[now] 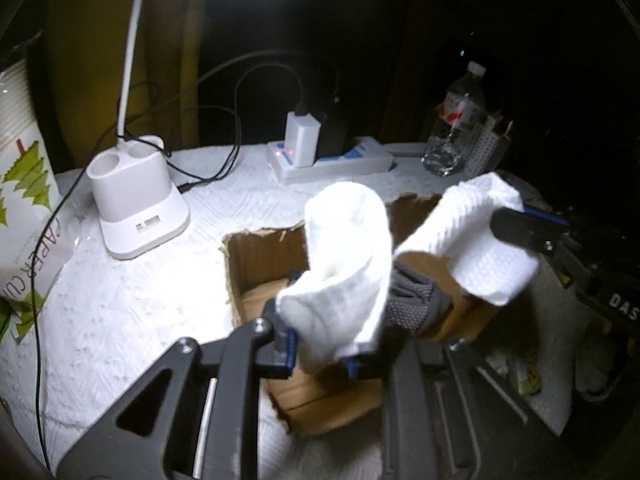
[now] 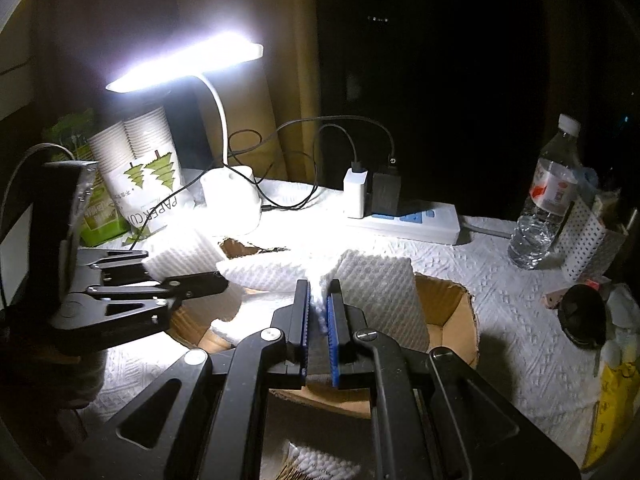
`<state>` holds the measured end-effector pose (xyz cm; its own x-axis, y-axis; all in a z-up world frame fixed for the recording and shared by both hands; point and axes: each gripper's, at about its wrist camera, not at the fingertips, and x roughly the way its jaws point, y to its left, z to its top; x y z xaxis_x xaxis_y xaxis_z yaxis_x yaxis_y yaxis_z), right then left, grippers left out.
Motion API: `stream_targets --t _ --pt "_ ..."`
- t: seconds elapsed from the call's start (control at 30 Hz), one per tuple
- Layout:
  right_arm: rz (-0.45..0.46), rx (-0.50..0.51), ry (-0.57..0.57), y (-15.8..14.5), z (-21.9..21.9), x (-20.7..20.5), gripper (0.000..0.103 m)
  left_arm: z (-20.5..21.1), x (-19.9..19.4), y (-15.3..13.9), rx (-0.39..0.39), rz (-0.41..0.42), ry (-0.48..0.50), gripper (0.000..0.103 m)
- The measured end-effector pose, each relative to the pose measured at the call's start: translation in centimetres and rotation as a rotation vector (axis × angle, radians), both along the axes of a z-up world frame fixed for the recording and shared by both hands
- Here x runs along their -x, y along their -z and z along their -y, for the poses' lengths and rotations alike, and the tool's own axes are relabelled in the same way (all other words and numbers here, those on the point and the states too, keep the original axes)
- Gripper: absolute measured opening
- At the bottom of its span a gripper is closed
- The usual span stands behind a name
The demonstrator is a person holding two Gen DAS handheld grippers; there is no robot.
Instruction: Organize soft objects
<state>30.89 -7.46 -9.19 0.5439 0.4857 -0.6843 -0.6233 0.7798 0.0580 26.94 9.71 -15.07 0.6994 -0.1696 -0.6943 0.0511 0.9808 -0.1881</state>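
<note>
Two white cloths, one in each of my grippers, over the cardboard box [image 1: 260, 264] at frame centre.
My left gripper [image 1: 320, 344] fingers pinch one white cloth [image 1: 348, 248]; right gripper [image 2: 319, 312] fingers pinch the other cloth [image 2: 376, 280]; a grey knit item [image 1: 412, 300] lies inside the box.

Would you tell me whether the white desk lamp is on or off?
On: the white desk lamp's head glows brightly and lights the table.

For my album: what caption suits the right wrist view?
Right gripper pinches a white cloth above a cardboard box under a desk lamp.
</note>
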Motion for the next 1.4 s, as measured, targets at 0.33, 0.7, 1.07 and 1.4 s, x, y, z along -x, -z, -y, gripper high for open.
stream_targets --t 0.33,0.7,1.07,1.4 --pt "-0.031 -0.011 0.003 1.1 -0.1 -1.1 0.008 0.1 -2.1 1.5 0.003 -0.073 -0.036 0.030" --pt "-0.027 -0.008 0.010 1.1 -0.3 -0.9 0.008 -0.9 -1.1 0.4 0.043 -0.040 -0.054 0.071" --pt "-0.024 0.001 -0.028 0.8 -1.8 -0.2 0.008 -2.5 1.0 -0.5 0.041 -0.014 -0.085 0.072" --pt "-0.060 0.019 -0.086 1.9 -4.9 0.4 0.008 -4.7 2.4 -0.1 0.064 -0.019 -0.122 0.073"
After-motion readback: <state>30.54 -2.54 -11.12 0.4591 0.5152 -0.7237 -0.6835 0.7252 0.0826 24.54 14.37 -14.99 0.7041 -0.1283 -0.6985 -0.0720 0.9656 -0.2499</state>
